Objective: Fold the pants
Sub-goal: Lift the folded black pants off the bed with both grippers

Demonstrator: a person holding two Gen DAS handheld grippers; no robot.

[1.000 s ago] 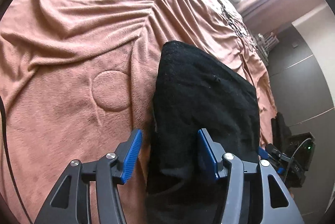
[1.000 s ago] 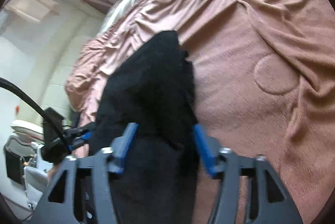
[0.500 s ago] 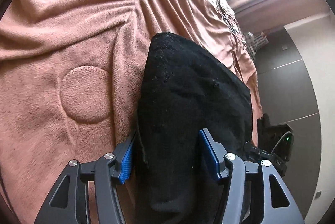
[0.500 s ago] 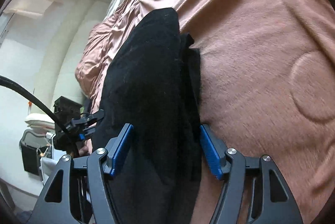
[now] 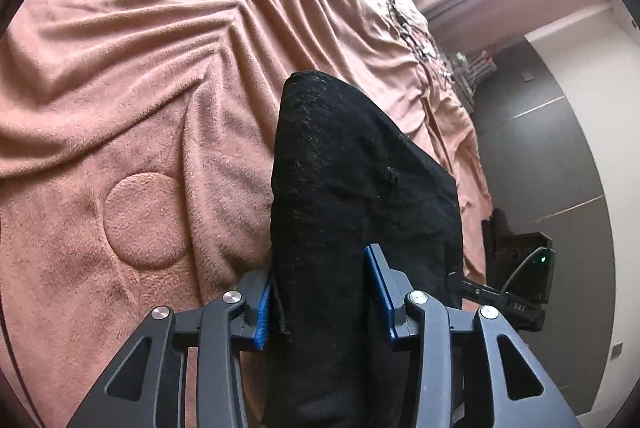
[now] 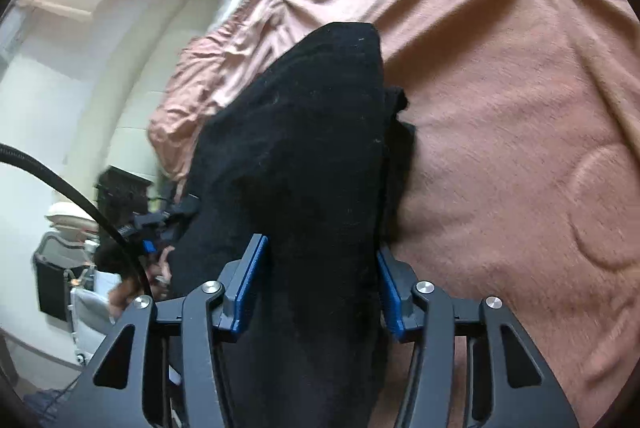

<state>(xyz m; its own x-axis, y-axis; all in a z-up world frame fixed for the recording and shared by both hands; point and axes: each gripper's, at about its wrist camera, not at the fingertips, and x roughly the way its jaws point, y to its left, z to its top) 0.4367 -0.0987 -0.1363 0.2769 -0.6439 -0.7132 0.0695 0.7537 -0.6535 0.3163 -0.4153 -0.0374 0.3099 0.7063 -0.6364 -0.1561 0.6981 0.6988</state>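
Black pants [image 5: 352, 188] lie folded in a thick bundle on a pink-brown fleece blanket [image 5: 160, 68]. My left gripper [image 5: 320, 292] straddles the near left edge of the bundle, blue pads open wide with the cloth between them. In the right wrist view the pants [image 6: 304, 148] fill the middle, and my right gripper [image 6: 316, 280] straddles the near right edge, pads open wide around the cloth. The right finger's pad [image 6: 390, 292] is partly hidden behind the fabric. Each gripper shows small in the other's view, at the far side of the bundle.
The blanket is wrinkled further up the bed, with a round embossed mark [image 5: 144, 220]. The bed's edge drops to a grey floor [image 5: 560, 164] on the right. A black box with a green light [image 5: 528, 264] stands there. A black cable [image 6: 72, 196] crosses the right wrist view.
Both grippers have slid forward over the ends of the bundle and narrowed slightly around the cloth. The left view has tilted back a little from half a second ago.
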